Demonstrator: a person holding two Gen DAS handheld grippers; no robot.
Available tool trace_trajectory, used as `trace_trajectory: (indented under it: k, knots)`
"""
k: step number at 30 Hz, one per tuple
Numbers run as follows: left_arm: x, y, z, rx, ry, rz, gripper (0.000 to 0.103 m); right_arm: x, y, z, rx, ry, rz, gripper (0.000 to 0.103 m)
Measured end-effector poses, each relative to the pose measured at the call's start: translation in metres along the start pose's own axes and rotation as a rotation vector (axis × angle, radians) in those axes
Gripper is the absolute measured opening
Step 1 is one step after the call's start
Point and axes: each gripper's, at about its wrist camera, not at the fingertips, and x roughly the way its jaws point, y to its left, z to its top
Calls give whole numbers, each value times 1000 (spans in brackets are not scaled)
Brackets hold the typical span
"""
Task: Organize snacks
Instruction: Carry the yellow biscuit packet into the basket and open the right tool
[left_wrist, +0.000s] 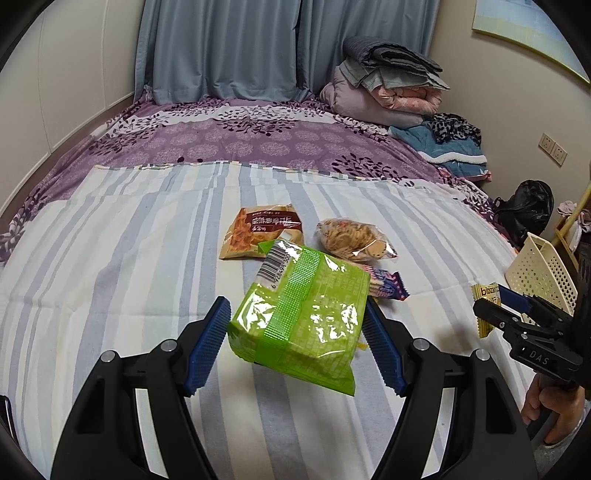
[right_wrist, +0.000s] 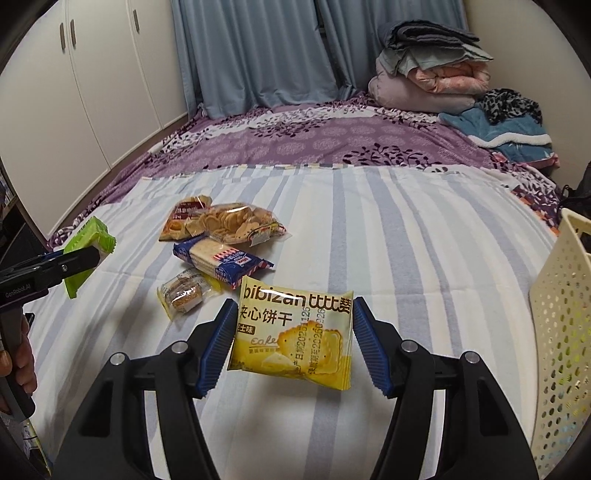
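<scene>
My left gripper (left_wrist: 295, 343) is shut on a green snack bag (left_wrist: 303, 317) and holds it above the striped bed sheet; it also shows in the right wrist view (right_wrist: 86, 251). My right gripper (right_wrist: 293, 343) is shut on a yellow biscuit packet (right_wrist: 295, 336), held above the sheet; it also shows in the left wrist view (left_wrist: 484, 306). On the sheet lie an orange snack bag (left_wrist: 258, 230), a clear bag of crackers (right_wrist: 232, 221), a blue cracker pack (right_wrist: 221, 262) and a small clear-wrapped cake (right_wrist: 184, 293).
A cream perforated basket (right_wrist: 561, 332) stands at the right edge of the bed. Folded blankets (right_wrist: 432, 70) and clothes are piled at the far right. A white wardrobe (right_wrist: 74, 92) is on the left, curtains at the back.
</scene>
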Motion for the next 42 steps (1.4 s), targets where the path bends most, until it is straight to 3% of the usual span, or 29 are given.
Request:
trace_trajectory:
  k: [13, 23, 34, 42]
  knots:
    - [-24, -45, 2, 55, -38, -40, 73, -76, -51, -5, 102, -155, -59, 63]
    - [-34, -85, 4, 114, -49, -67, 73, -142, -120, -23, 218, -275, -193, 63]
    - [-35, -135, 8, 186, -56, -116, 73, -181, -185, -67, 354, -309, -317, 63]
    - [-32, -166, 11, 229, -53, -154, 73, -189, -207, -88, 404, -301, -363, 64]
